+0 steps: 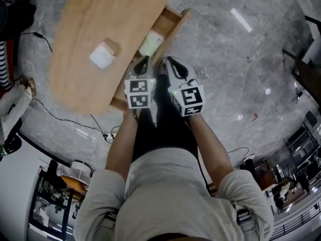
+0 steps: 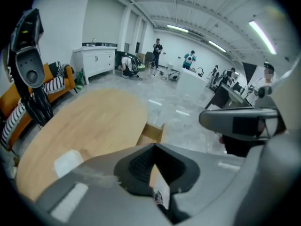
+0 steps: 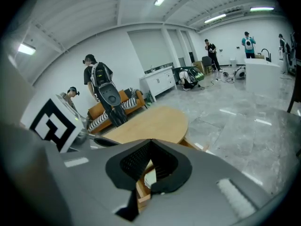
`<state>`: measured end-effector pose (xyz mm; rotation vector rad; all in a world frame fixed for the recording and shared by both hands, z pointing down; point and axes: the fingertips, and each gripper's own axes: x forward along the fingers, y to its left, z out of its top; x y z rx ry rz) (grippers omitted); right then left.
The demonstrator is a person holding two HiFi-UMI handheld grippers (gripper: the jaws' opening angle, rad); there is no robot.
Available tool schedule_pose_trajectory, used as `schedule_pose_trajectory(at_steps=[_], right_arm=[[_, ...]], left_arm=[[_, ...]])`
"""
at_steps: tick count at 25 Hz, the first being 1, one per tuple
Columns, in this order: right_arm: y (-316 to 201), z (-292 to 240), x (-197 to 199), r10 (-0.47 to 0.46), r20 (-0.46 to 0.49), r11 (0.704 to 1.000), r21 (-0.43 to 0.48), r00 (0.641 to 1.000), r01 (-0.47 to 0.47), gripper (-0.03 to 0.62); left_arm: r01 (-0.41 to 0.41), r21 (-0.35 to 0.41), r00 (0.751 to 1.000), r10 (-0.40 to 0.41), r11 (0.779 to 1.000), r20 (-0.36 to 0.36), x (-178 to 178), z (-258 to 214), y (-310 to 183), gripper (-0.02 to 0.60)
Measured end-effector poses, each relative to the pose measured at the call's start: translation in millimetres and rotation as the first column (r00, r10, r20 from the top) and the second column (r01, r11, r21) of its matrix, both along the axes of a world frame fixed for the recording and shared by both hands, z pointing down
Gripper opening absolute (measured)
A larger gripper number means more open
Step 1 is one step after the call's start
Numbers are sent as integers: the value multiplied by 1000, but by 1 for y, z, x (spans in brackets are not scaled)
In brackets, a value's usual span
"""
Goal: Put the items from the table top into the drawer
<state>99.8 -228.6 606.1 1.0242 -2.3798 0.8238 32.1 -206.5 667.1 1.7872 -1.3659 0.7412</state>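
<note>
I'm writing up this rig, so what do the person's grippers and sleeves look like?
The left gripper and right gripper are pale grey with black ribbed pads. Each carries a white cube printed with black square markers, beside a green light. The sleeves are light grey, ending near the elbows.

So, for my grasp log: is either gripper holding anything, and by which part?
Nothing is held: the left gripper and the right gripper are both shut, with nothing between their jaws.

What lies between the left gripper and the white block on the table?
Only bare tabletop, seen in the head view, lies between the left gripper and the white block.
</note>
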Motion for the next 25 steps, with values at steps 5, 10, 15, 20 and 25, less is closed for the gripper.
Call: schedule_pose_trajectory(at_steps=[5, 10, 15, 20, 25], right_arm=[[-10, -97, -24, -43, 28, 987, 154, 999, 38, 6], [-3, -193, -41, -5, 26, 953, 302, 1000, -3, 6], [13, -278, -51, 10, 9, 900, 436, 1000, -13, 6], [45, -345, -59, 31, 7, 835, 550, 999, -30, 6], [71, -386, -62, 62, 12, 783, 620, 998, -56, 6]], left_arm=[[135, 161, 991, -132, 978, -28, -23, -120, 0, 20], [112, 315, 994, -109, 942, -27, -42, -213, 10, 20], [53, 478, 999, -49, 877, -19, -54, -300, 15, 20], [35, 589, 999, -15, 807, -39, -56, -362, 41, 20], [7, 675, 997, 43, 738, -57, -40, -410, 50, 20]])
